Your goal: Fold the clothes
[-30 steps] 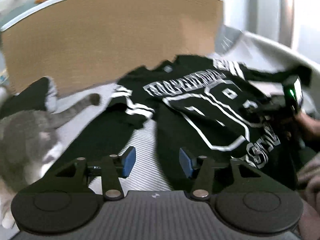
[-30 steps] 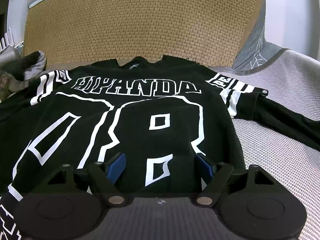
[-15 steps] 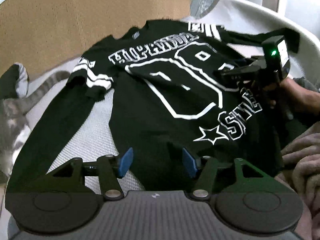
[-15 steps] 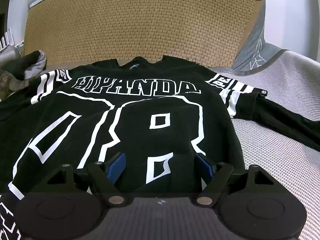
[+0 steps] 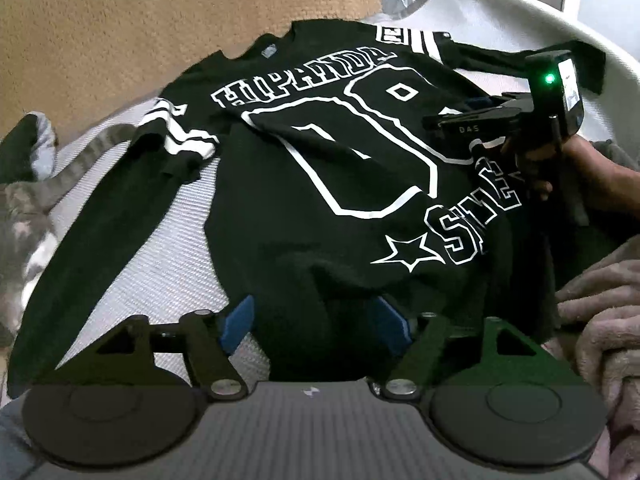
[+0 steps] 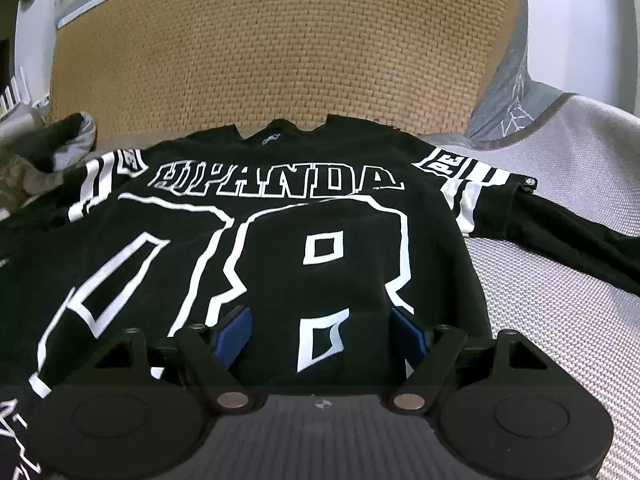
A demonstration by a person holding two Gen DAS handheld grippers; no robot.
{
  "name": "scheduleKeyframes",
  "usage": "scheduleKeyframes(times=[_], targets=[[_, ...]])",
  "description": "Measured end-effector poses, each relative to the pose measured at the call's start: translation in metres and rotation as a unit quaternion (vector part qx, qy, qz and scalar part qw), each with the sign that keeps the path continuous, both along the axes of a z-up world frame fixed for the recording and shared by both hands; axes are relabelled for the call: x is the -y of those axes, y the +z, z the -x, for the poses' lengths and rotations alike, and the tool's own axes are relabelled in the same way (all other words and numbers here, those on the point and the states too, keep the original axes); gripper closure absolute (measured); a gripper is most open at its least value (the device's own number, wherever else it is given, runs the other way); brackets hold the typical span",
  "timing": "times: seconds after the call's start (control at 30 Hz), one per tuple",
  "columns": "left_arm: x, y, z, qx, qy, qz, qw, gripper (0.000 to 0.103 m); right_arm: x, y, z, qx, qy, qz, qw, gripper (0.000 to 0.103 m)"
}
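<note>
Jersey [image 6: 280, 248] lies spread print-up on the grey bed [image 6: 560, 320], both sleeves out and no fold showing, so the folding is all left; left gripper [image 5: 316, 324] and right gripper [image 6: 320, 334] gape empty over its hem.

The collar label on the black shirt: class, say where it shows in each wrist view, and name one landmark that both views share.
Left wrist view: the collar label sits upper centre-left, at the neckline, above the lettering on the shirt.
Right wrist view: the label is upper centre, just below the woven headboard.
Shared landmark: the striped sleeve patch, right of the label in both.
</note>
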State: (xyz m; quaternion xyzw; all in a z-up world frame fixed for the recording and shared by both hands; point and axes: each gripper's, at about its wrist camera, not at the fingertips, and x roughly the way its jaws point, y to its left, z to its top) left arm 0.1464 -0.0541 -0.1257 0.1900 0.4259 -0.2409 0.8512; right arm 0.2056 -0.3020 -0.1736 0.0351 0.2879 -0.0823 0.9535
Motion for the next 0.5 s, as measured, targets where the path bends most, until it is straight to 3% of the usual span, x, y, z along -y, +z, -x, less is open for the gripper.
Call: scheduleKeyframes(times=[0.2, 0.27, 0.5], targets=[[-0.003, 0.002, 0.015, 0.002, 0.020, -0.017, 0.9997, 0.029, 0.001, 0.005, 0.000, 0.003, 0.001, -0.020, 1.000, 0.024], [-0.002, 0.001, 0.020, -0.004, 0.012, -0.015, 0.9998, 0.029, 0.000, 0.005, 0.000, 0.002, 0.003, -0.017, 1.000, 0.024], [0.009, -0.017, 0.023, -0.018, -0.017, -0.063, 0.9977, 0.028, -0.004, 0.005, 0.002, 0.000, 0.009, -0.006, 1.000, 0.024]])
